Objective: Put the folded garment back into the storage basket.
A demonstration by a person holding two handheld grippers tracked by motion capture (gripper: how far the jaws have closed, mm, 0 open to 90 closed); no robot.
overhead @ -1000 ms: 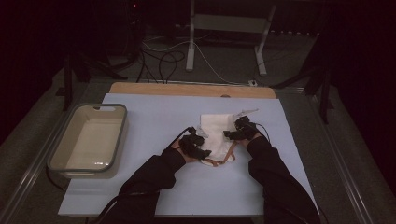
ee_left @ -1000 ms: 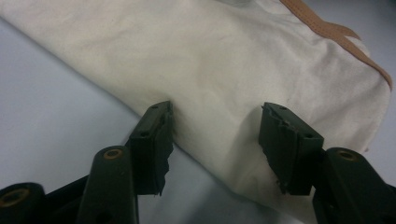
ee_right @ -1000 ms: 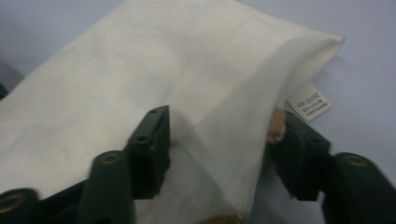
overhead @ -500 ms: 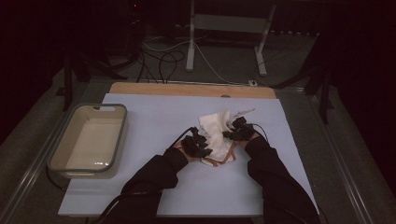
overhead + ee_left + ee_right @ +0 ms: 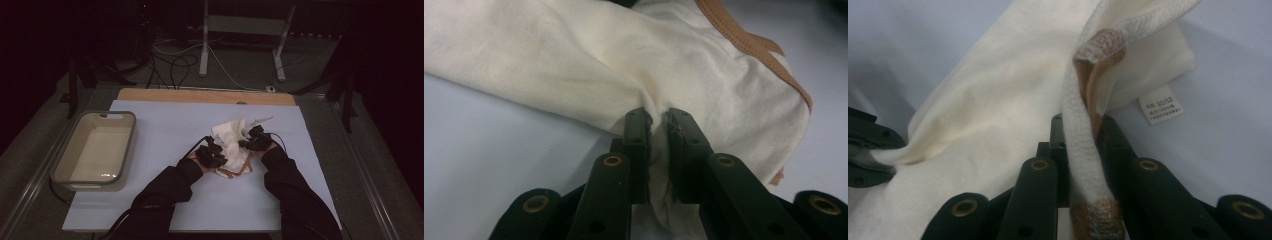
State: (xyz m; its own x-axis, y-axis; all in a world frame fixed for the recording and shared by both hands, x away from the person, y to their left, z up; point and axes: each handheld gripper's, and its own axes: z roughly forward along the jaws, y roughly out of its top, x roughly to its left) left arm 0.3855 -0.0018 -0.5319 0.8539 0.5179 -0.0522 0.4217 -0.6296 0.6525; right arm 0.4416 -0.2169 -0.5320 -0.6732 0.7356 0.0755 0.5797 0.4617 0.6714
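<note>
The cream garment [image 5: 231, 145] lies bunched mid-table, nearer the far edge. My left gripper [image 5: 658, 131] and right gripper [image 5: 1083, 131] have just closed — each clamped on a fold, probably to spread it flat.

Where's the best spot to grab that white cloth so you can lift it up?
Probably the edges. The cloth lies bunched, so pinch from each side: the left gripper is shut on a fold of the plain part, and the right gripper on the thick brown-trimmed hem, which stands up and gives a firm ridge.
</note>
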